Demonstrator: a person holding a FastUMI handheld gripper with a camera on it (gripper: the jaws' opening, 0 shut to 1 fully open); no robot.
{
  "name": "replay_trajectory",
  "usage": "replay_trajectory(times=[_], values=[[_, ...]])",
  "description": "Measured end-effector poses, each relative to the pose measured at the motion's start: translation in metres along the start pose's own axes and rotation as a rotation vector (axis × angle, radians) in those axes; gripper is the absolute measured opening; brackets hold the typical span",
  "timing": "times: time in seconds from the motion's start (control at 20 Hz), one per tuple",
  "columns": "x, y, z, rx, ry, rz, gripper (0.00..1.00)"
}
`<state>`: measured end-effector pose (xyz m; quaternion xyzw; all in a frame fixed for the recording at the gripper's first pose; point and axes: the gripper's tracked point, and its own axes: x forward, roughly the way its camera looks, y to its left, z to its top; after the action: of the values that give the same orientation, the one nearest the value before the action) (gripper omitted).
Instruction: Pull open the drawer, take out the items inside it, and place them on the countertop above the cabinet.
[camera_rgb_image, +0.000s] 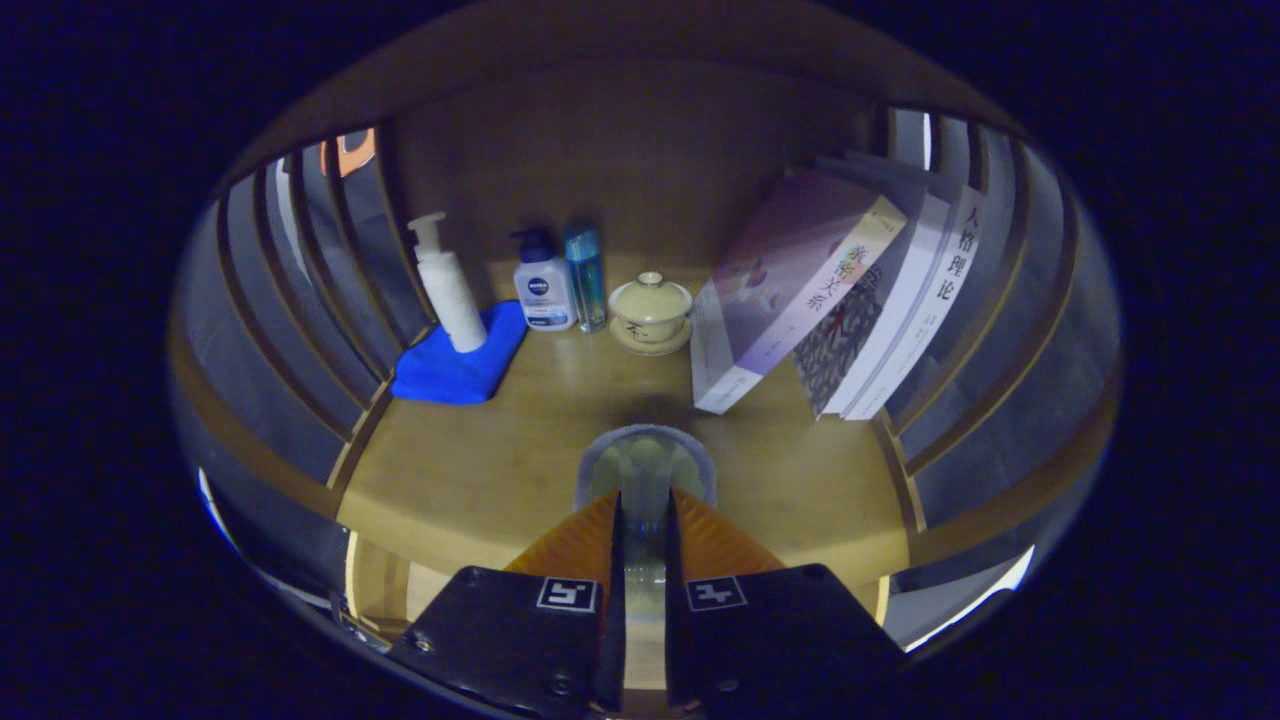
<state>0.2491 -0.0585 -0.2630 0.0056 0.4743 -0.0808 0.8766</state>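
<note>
A clear glass cup (645, 475) is held between the nearly closed fingers of the gripper (645, 510), low over the table (470, 470). It is judged light, slippery and fragile, best pinched at the rim. Beyond stand a lidded teacup (650, 312), two bottles (560, 282), a pump bottle (447, 285) on a blue cloth (450, 370), and, to the right, leaning books (830, 310).

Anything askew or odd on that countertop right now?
Mainly the books: they lean left in a slanted stack, not upright. The white pump bottle stands on the edge of a blue cloth. The gripper is shut on a clear glass. No spills or damage seen.
</note>
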Motion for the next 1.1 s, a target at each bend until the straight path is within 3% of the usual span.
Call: replay_trajectory(times=[0.4, 0.75, 0.95, 1.1], values=[[0.034, 0.004, 0.004, -0.004, 0.048, -0.020, 0.19], [0.052, -0.002, 0.014, -0.010, 0.020, -0.088, 0.20], [0.057, 0.003, 0.016, -0.018, -0.010, -0.079, 0.28], [0.052, 0.003, 0.017, -0.028, -0.039, -0.081, 0.40]])
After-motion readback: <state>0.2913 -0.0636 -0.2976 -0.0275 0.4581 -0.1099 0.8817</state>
